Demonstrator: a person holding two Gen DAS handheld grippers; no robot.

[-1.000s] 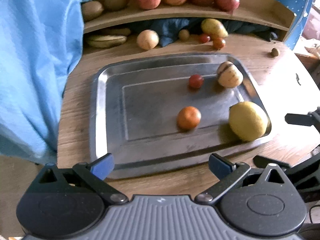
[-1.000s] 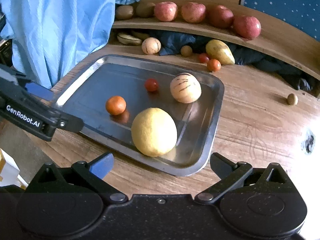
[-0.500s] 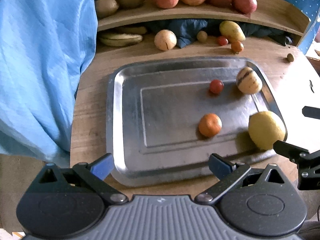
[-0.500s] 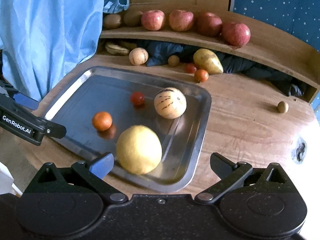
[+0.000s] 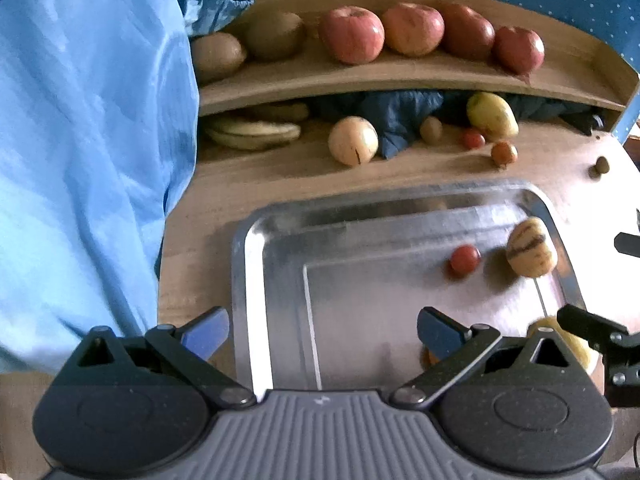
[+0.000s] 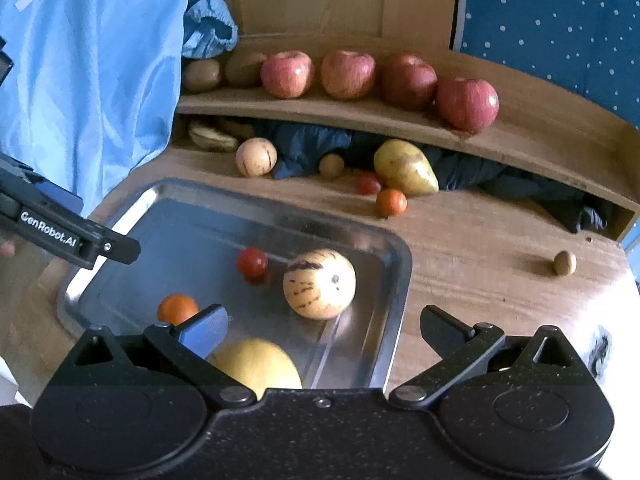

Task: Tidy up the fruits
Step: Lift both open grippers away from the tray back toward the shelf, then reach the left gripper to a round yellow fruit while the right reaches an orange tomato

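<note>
Fingers (image 6: 208,330) of right gripper (image 6: 324,326) spread wide, grasping nothing; same for left gripper (image 5: 324,326), blue pads (image 5: 206,330) apart and empty.

Hovering over near edge of steel tray (image 6: 396,292) on wooden table (image 6: 480,248). In tray: striped melon (image 6: 319,284) ahead of the right gripper and slightly left of its centreline, cherry tomato (image 6: 251,262) beyond to the left, tangerine (image 6: 177,309) near the left finger, big yellow fruit (image 6: 256,364) right under the gripper body, largely hidden. Loose at the back, under the shelf (image 6: 400,116) of apples (image 6: 466,102): pear (image 6: 404,168), second pale melon (image 6: 256,157), small tomato (image 6: 369,183), orange fruit (image 6: 391,202).

Seen from the left gripper, melon (image 5: 530,248) and tomato (image 5: 465,259) far off to the right, tray's bare left half dead ahead. Right gripper plainly nearer the tray fruits, so probably the one to pick. Melon roughly round, stem end facing the right camera, long axis not clear; likely graspable from either side. Which fruit comes next: cannot tell.
</note>
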